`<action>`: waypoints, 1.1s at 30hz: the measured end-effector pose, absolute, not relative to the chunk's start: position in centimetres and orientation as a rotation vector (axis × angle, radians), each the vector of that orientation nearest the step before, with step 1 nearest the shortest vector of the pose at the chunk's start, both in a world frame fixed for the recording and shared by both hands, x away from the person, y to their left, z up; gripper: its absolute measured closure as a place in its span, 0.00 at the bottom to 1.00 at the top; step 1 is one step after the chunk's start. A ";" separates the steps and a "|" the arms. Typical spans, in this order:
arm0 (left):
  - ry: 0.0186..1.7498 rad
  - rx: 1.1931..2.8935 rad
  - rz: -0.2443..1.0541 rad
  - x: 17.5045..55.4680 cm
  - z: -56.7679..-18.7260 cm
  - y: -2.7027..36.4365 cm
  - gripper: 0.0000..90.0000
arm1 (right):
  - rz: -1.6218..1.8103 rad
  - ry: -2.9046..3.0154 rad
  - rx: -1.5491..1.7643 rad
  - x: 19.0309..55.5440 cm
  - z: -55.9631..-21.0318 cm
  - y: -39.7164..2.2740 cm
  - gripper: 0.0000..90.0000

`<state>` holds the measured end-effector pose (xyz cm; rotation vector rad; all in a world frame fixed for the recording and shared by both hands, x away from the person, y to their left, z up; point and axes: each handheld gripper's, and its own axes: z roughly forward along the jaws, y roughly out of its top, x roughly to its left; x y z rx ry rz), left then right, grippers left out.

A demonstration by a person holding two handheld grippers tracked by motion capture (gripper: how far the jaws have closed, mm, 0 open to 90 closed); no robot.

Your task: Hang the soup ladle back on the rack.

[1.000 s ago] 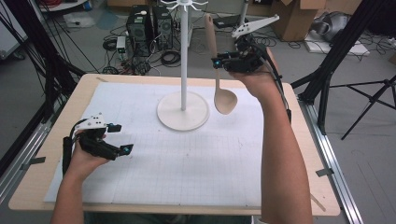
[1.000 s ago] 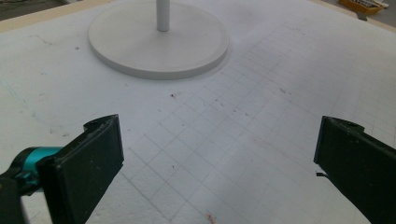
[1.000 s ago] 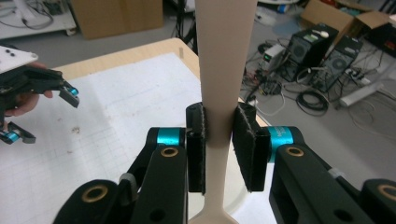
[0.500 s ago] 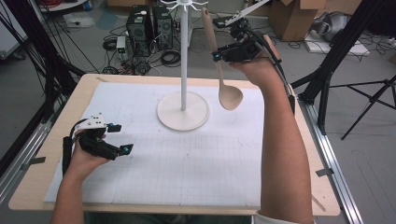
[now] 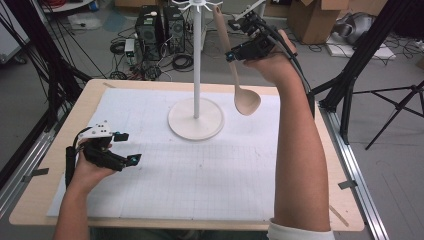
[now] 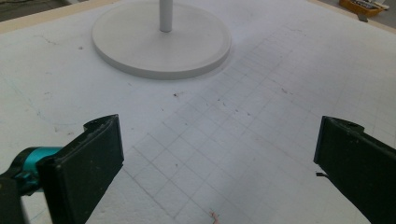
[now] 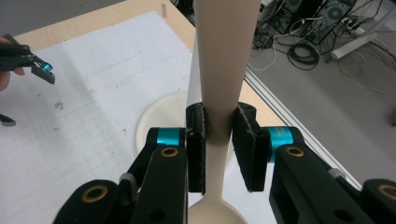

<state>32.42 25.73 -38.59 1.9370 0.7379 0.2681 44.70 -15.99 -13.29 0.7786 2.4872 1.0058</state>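
The wooden spoon (image 5: 239,75) hangs upright in the air, bowl end down and handle end up, to the right of the white stand's pole (image 5: 196,60) and above the far right part of the table (image 5: 310,150). The spoon's bowl hangs clear of the table, just right of the stand's round base (image 5: 196,120). The handle top is near the hooks at the stand's crown (image 5: 200,6); contact there cannot be determined.

The right claw (image 5: 234,54) is raised high at the far side and pinches the spoon's handle. In the right gripper view the two black pads (image 7: 196,140) press on both sides of the handle (image 7: 224,60), with the bowl (image 7: 217,212) below them.

The left claw (image 5: 127,147) rests low over the near left part of the white gridded mat (image 5: 200,175), well apart from the stand. Its jaws are spread wide with nothing between them; the left gripper view shows bare mat (image 6: 233,130) between them and the stand base (image 6: 161,42) farther off.
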 end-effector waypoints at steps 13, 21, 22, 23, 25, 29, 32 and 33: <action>0.738 1.941 0.267 32.5 -38.6 25.8 0.02 | 1.002 2.526 0.787 45.5 -13.1 -16.2 0.84; 0.738 1.936 0.265 32.4 -38.6 25.8 0.02 | 0.981 2.597 0.770 46.3 -12.8 -15.4 0.84; 0.735 1.937 0.264 32.5 -38.6 25.8 0.02 | 0.978 2.598 0.763 46.4 -12.8 -15.3 0.84; 0.741 1.932 0.262 32.4 -38.6 25.8 0.02 | 0.979 2.603 0.764 46.5 -12.9 -15.2 0.84; 0.739 1.935 0.263 32.5 -38.7 25.9 0.02 | 0.978 2.602 0.769 46.7 -13.0 -15.0 0.84; 0.743 1.931 0.263 32.4 -38.6 26.0 0.02 | 0.966 2.610 0.775 47.1 -13.4 -14.6 0.84; 0.740 1.932 0.263 32.5 -38.7 26.0 0.02 | 0.977 2.610 0.777 47.3 -13.4 -14.4 0.84; 0.741 1.932 0.260 32.5 -38.7 26.0 0.02 | 0.969 2.613 0.780 47.3 -13.4 -14.4 0.84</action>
